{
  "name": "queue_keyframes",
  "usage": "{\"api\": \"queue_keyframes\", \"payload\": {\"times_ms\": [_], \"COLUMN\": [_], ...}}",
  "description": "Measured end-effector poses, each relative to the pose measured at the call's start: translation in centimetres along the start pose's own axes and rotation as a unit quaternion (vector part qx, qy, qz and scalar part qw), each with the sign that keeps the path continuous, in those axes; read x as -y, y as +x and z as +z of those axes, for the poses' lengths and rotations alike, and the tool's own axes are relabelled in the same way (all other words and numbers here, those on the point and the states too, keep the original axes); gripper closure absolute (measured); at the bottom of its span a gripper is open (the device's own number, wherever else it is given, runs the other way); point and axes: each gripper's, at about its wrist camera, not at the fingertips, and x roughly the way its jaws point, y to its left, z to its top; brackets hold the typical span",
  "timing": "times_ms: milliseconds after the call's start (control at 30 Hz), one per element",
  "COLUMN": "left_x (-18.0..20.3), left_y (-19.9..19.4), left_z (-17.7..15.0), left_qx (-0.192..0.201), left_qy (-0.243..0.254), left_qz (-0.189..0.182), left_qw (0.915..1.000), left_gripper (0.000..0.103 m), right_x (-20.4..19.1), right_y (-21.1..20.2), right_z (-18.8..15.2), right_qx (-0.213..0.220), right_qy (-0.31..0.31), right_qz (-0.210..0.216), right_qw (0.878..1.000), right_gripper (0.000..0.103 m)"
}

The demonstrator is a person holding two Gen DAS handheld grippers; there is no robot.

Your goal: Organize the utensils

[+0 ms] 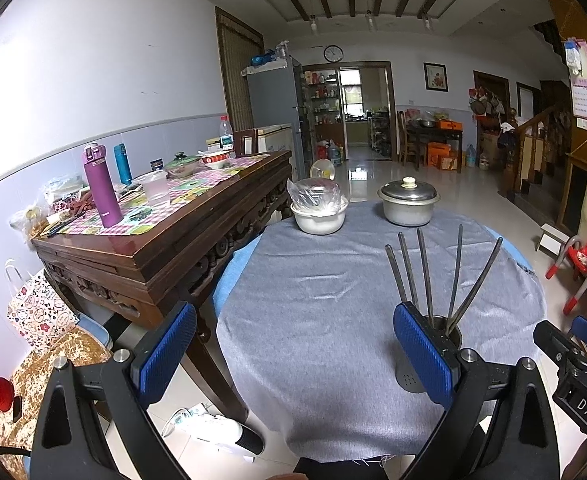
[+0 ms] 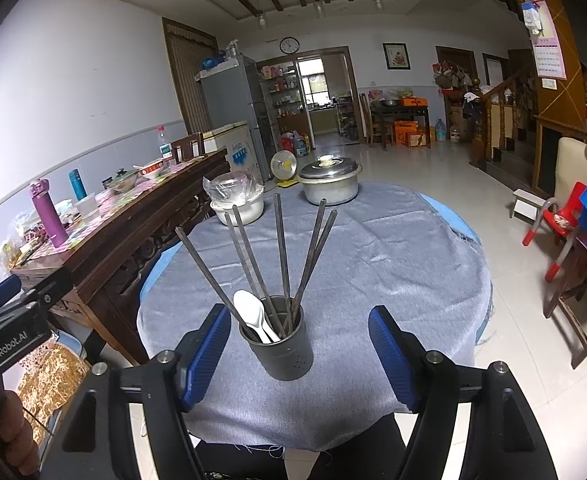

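Note:
A dark grey utensil holder (image 2: 283, 344) stands near the front edge of the round table with the grey cloth (image 2: 373, 264). Several dark chopsticks (image 2: 281, 248) and a white spoon (image 2: 253, 318) stand in it. My right gripper (image 2: 299, 354) is open and empty, its blue pads to either side of the holder and apart from it. In the left wrist view the holder (image 1: 417, 372) is partly hidden behind the right pad, with the chopsticks (image 1: 425, 276) rising from it. My left gripper (image 1: 293, 356) is open and empty, to the left of the holder.
A white bowl covered with plastic (image 1: 319, 210) and a lidded metal pot (image 1: 408, 202) stand at the table's far side. A dark wooden side table (image 1: 165, 236) with bottles and dishes stands to the left. A red stool (image 2: 557, 224) stands to the right.

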Motion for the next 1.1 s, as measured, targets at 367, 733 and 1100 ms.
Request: {"api": "queue_keyframes", "payload": {"times_ms": [367, 733, 1100], "left_x": [0.0, 0.0, -0.7], "left_y": [-0.1, 0.0, 3.0], "left_z": [-0.1, -0.2, -0.2], "left_qx": [-0.001, -0.005, -0.028], "left_qy": [-0.002, -0.002, -0.018], "left_qz": [-0.003, -0.007, -0.024], "left_qw": [1.0, 1.0, 0.9992], "left_gripper": [0.004, 0.004, 0.004], "right_x": [-0.4, -0.8, 0.8], "right_y": [-0.2, -0.2, 2.2], "right_z": [-0.1, -0.4, 0.1], "right_qx": [0.002, -0.008, -0.034], "right_qy": [-0.009, -0.014, 0.002], "right_qz": [-0.001, 0.001, -0.011], "right_qw": [1.0, 1.0, 0.999], "right_gripper": [0.028, 0.028, 0.028]}}
